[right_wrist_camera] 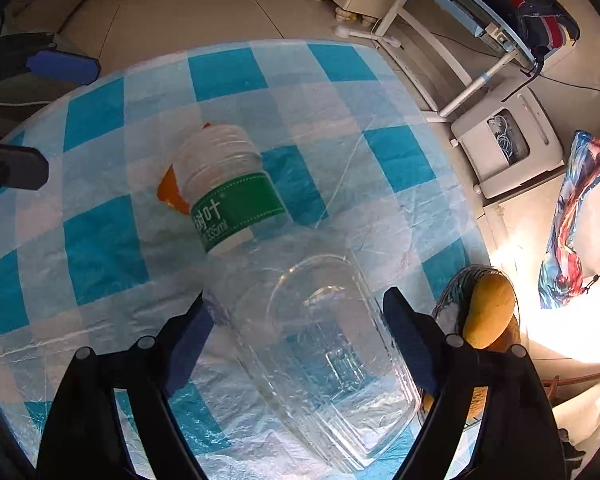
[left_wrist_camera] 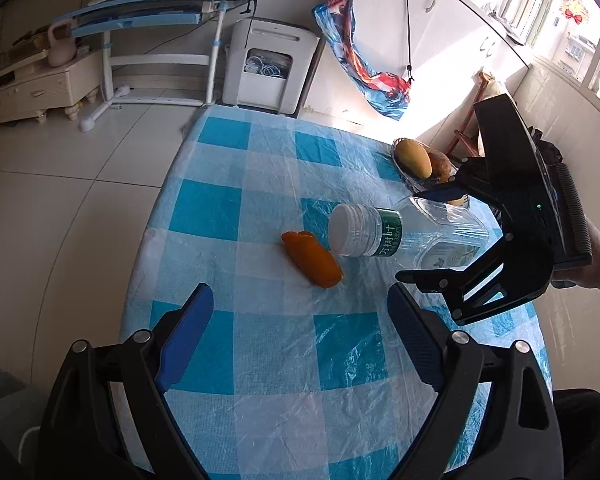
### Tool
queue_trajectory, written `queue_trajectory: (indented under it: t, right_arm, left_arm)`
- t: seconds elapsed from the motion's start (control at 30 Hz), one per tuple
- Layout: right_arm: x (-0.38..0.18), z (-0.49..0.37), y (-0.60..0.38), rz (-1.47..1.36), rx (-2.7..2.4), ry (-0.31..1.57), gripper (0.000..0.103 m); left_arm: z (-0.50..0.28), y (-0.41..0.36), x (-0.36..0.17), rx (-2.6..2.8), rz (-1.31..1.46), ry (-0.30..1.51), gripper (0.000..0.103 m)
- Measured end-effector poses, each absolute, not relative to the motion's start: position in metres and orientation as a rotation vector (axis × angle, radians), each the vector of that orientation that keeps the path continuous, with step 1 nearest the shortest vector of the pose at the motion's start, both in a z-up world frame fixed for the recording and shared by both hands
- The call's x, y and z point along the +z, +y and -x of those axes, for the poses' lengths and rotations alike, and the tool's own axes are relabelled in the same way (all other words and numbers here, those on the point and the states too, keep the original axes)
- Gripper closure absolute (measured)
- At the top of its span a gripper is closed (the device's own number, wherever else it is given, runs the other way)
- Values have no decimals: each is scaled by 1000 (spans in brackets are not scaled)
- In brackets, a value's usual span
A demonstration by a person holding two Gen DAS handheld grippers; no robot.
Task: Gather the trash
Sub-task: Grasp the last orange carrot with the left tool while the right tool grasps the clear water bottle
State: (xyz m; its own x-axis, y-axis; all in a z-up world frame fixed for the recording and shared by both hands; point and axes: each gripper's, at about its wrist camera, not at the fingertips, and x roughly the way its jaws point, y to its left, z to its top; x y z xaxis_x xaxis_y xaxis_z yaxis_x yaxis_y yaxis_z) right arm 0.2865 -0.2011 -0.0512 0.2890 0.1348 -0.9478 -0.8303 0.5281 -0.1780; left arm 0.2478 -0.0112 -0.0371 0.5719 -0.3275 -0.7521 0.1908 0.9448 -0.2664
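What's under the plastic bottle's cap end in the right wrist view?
An orange peel lies on the checked tablecloth, partly behind the plastic bottle. Only its edge shows by the neck, with a sliver above the cap; the rest is covered.

Left claw (left_wrist_camera: pixel 300 316) hangs tilted down over the tabletop (left_wrist_camera: pixel 260 360), jaws spread wide, nothing between its blue pads (left_wrist_camera: pixel 186 336). Right claw (right_wrist_camera: pixel 296 340) points steeply down, jaws straddling the clear bottle (right_wrist_camera: pixel 300 320) (left pad looks to touch its side; the other stands just off it). A hand (left_wrist_camera: pixel 598 256) grips the right claw's body from behind.
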Motion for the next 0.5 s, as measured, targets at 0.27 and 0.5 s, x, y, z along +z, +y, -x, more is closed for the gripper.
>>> queue_trajectory:
  t: [0.27,0.5]
  right_arm:
    - [-42,-196,-263,508,556,1151,26]
    - [-39,-147,-283,331,434,1154,25]
  left_arm:
    - [-280,-46,-58,-302,116,938,17]
    - [-297,-55,-68,-285,113,926,44]
